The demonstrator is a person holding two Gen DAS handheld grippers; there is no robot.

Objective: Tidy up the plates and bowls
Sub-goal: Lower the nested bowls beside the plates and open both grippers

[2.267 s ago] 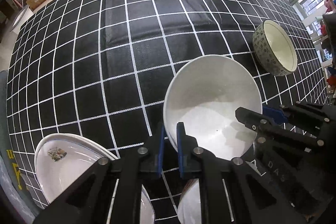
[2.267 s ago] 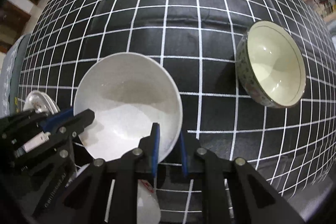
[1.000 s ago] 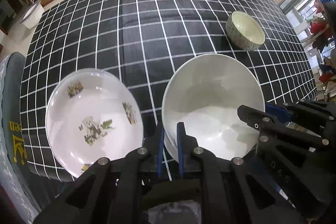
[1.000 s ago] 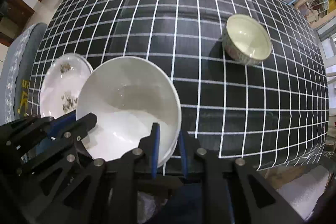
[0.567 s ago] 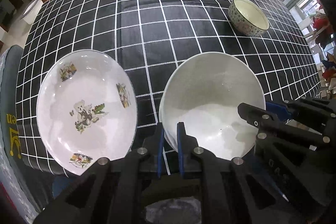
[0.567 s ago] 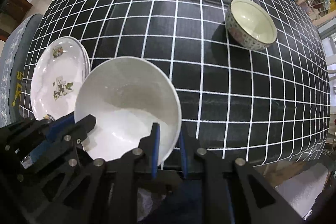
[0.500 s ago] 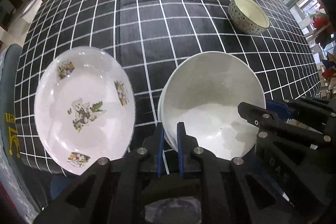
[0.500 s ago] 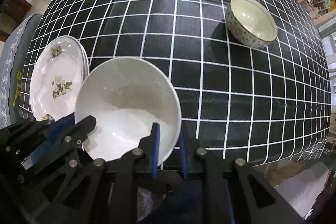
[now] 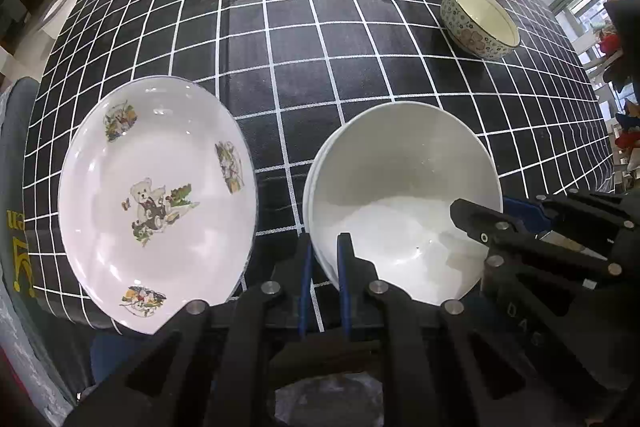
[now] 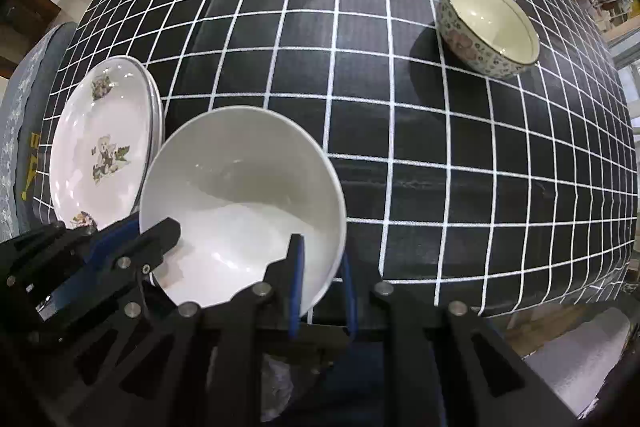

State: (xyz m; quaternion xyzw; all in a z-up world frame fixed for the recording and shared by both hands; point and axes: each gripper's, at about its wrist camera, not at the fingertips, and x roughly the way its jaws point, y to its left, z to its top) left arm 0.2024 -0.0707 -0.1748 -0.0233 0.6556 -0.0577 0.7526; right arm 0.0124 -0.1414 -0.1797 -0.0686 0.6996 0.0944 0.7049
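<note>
two grippers share one load. in the left wrist view the left gripper [image 9: 323, 279] pinches the near-left rim of the white bowl [image 9: 400, 203], pads pressed onto the wall, while the right gripper [image 9: 480, 223] reaches in from the right and bites the opposite rim. the bowl hangs over the near edge of the bench [image 9: 320, 27], just beside the bear-printed plate [image 9: 156, 203] on its left; the patterned bowl [image 9: 480, 21] sits well apart, far right. a second rim line at the bowl's left edge hints at two nested bowls, but i cannot be sure. in the right wrist view the right gripper [image 10: 320, 287] clamps the near-right rim of the white bowl [image 10: 240, 211], and the left gripper [image 10: 160, 227] holds the left side. the plate [image 10: 100, 147] shows a doubled edge, likely a stack. the move ahead, as i judge it, turns on whether the bowl goes left to the plates or far right to the patterned bowl [image 10: 490, 27], which lies on the right gripper's side. the bowl's underside and its gap above the cloth are hidden.
</note>
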